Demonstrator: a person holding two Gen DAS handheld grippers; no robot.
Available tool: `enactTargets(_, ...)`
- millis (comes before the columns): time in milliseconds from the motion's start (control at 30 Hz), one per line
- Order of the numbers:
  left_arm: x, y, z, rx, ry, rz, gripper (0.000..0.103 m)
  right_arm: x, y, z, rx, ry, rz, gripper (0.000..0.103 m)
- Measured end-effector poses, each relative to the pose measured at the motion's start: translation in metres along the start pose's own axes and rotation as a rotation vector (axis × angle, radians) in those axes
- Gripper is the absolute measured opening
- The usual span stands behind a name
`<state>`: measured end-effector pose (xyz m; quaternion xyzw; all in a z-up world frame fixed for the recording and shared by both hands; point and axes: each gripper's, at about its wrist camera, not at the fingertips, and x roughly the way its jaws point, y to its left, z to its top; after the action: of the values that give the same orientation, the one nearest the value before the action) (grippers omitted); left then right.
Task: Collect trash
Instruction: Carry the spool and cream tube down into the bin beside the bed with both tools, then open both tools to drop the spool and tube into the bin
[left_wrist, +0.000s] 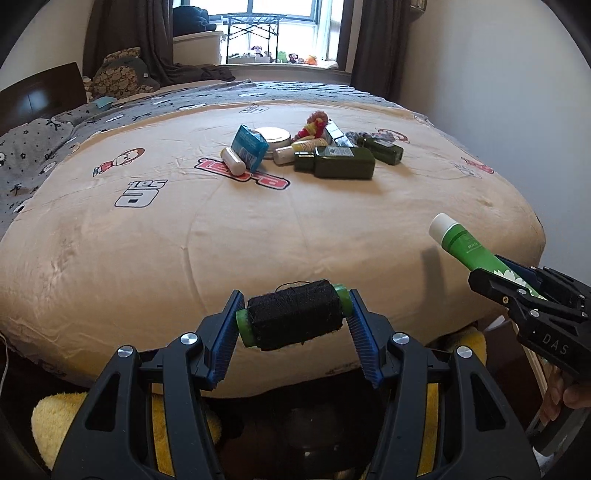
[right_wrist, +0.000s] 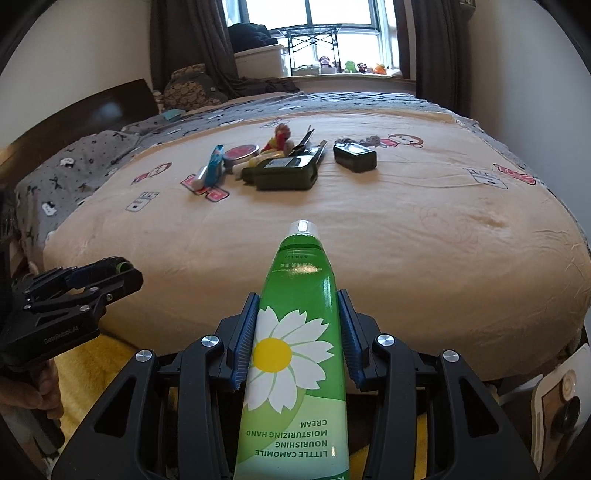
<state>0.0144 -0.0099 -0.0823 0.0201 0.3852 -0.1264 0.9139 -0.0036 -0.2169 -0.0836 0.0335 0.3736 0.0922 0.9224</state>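
My left gripper (left_wrist: 293, 314) is shut on a spool of black thread (left_wrist: 293, 319) with green ends, held above the near edge of the bed. My right gripper (right_wrist: 297, 317) is shut on a green hand cream tube (right_wrist: 297, 332) with a daisy on it, cap pointing forward; the tube also shows in the left wrist view (left_wrist: 469, 247). A pile of items lies at mid-bed: a blue packet (left_wrist: 249, 146), a white capsule (left_wrist: 233, 161), a round tin (left_wrist: 273, 137), two dark green bottles (left_wrist: 338, 162) (left_wrist: 384, 148) and a red and yellow toy (left_wrist: 314, 125).
The beige cartoon sheet (left_wrist: 184, 229) covers the bed. Grey bedding and a headboard (left_wrist: 33, 96) are at the left. A wall runs along the right. Something yellow and fluffy (left_wrist: 55, 417) lies below the bed's near edge. A window sill with toys (right_wrist: 354, 68) is far behind.
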Motion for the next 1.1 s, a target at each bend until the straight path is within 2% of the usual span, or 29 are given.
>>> enactTargets(167, 0.0, -0.001, -0.029, 0.006, 0.064, -0.026, 0.053, -0.001, 0.014, -0.026, -0.029, 0.074, 0.033, 0.042)
enactTargets(400, 0.036, 0.002, -0.071, 0.003, 0.214, -0.057, 0.053, 0.03, 0.02, -0.055, -0.004, 0.225, 0.07, 0.042)
enactTargets(633, 0.088, 0.005, -0.105, -0.012, 0.395, -0.079, 0.053, 0.087, 0.008, -0.097, 0.124, 0.413, 0.104, 0.043)
enactTargets(800, 0.121, -0.003, -0.131, 0.004, 0.54, -0.118, 0.053, 0.116, 0.004, -0.12, 0.187, 0.492, 0.086, 0.043)
enactTargets(1000, 0.144, 0.0, -0.14, -0.011, 0.618, -0.111, 0.053, 0.131, 0.008, -0.133, 0.218, 0.571, 0.11, 0.045)
enactTargets(1033, 0.145, 0.0, -0.142, -0.013, 0.624, -0.11, 0.054, 0.131, 0.008, -0.133, 0.22, 0.567, 0.11, 0.045)
enactTargets(1100, 0.151, -0.001, -0.147, -0.016, 0.637, -0.111, 0.066, 0.13, 0.01, -0.129, 0.204, 0.555, 0.099, 0.048)
